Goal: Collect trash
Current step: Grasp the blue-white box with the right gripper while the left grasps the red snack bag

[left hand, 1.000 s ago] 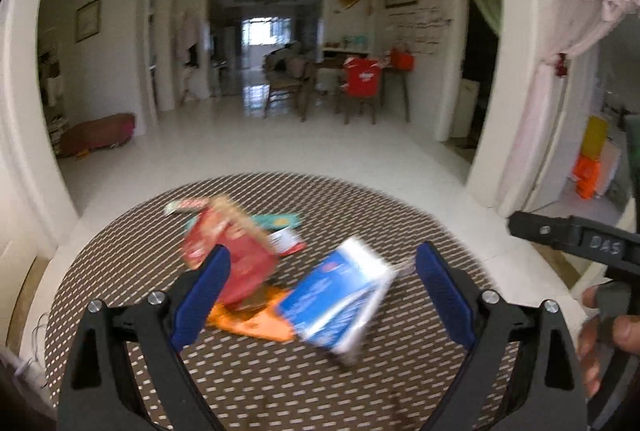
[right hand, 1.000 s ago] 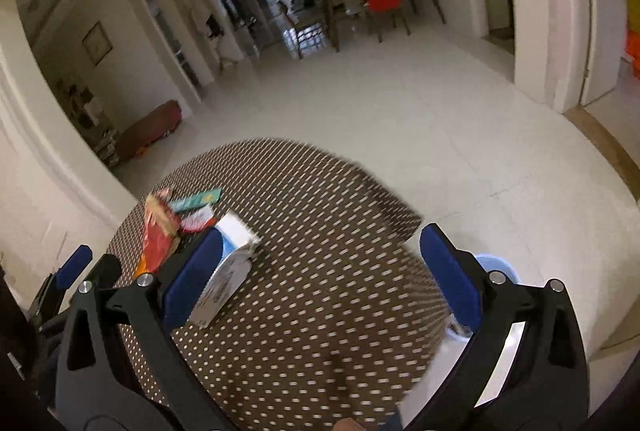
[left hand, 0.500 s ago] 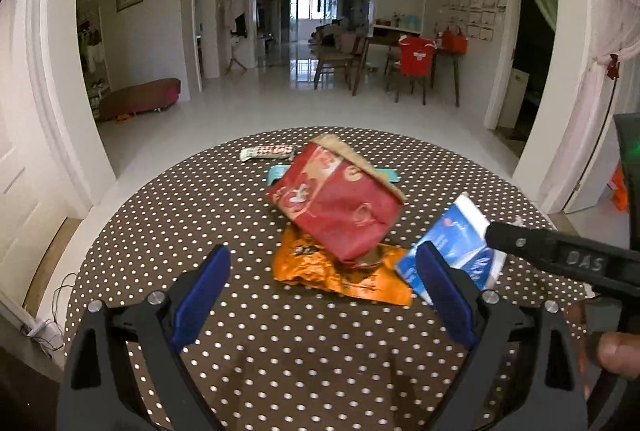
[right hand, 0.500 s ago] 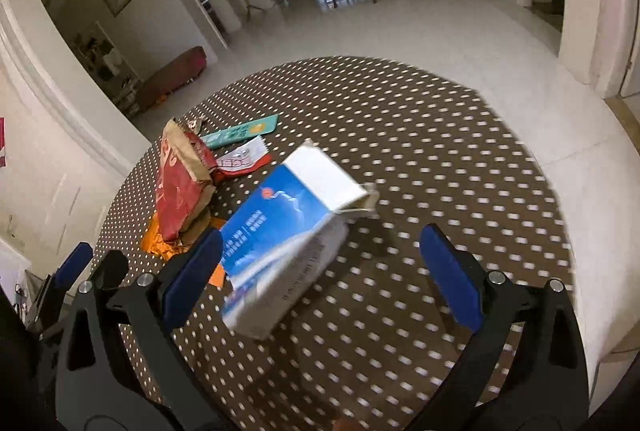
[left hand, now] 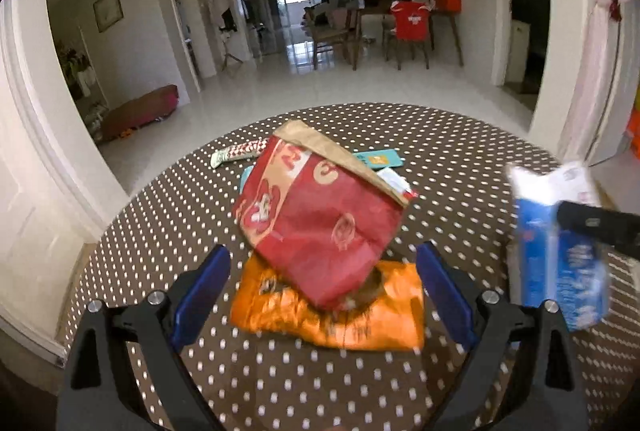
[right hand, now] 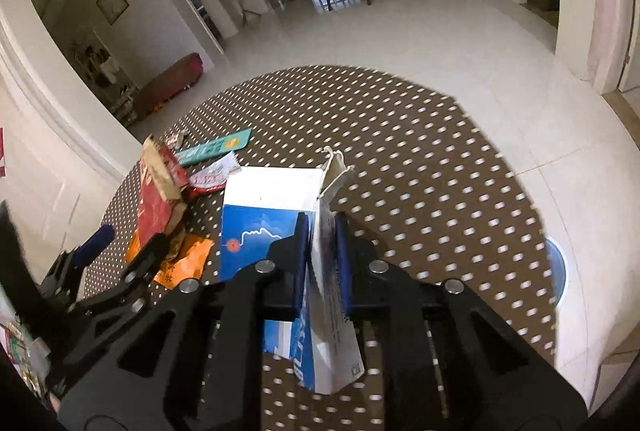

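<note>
Fingers on my right gripper [right hand: 322, 231] had just clamped shut on the blue-white paper bag [right hand: 260, 227]; left gripper [left hand: 322, 293] gaped wide, with the red bag [left hand: 320, 227] lying dead ahead, slanting far-left.

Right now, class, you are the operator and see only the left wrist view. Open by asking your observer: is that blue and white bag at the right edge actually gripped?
Observer: Yes. The right gripper has just been closing, and its pads pinch the bag along its folded side.
Operator: Does it have a handle?
Observer: A white string handle sticks up at its top.
Operator: Any bin nearby?
Observer: A pale blue round thing shows on the floor past the table; perhaps a bin.
</note>
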